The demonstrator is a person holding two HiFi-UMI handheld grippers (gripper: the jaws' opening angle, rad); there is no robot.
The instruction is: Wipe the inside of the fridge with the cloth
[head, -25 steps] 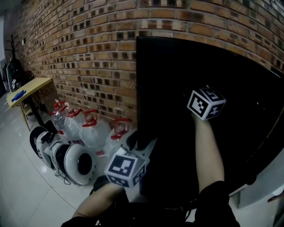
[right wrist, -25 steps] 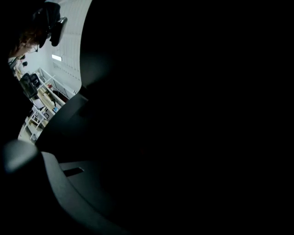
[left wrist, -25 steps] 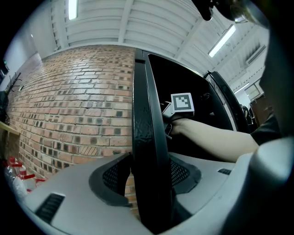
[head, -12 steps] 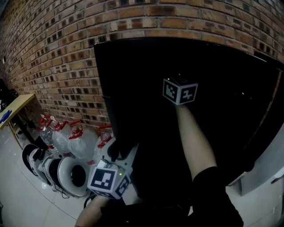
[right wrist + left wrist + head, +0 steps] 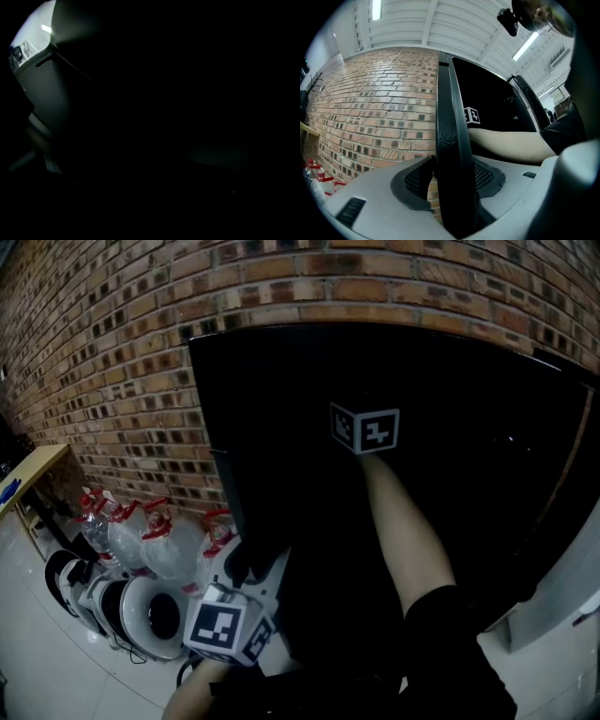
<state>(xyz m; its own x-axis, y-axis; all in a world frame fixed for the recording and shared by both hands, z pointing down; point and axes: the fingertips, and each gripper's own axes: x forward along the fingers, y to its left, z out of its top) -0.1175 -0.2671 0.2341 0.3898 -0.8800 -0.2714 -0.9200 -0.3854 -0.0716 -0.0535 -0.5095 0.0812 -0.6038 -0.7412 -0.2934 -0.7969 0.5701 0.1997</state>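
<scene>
Reaching farther in than a second ago, the right tool now shows its marker cube higher and more to the left in the head view, with more bare forearm stretched out behind it. The left tool has kept its place low at the door.

The left tool's pads are clamped on the edge of the black fridge door, which stands upright between them and runs out of the frame at top and bottom.

The right tool's tips are swallowed by the dark inside of the fridge. Its own view is almost wholly black, apart from a pale sliver of lit room at the upper left and a dim grey panel below that. The jaws cannot be picked out there, but they are closed right down. Whether the cloth is pinched between them cannot be told, as no view shows it.

Left of the fridge, clear water bottles with red caps stand along the brick wall. White round casings sit in front of them, too small to name. A yellow bench is cut off by the left edge.
</scene>
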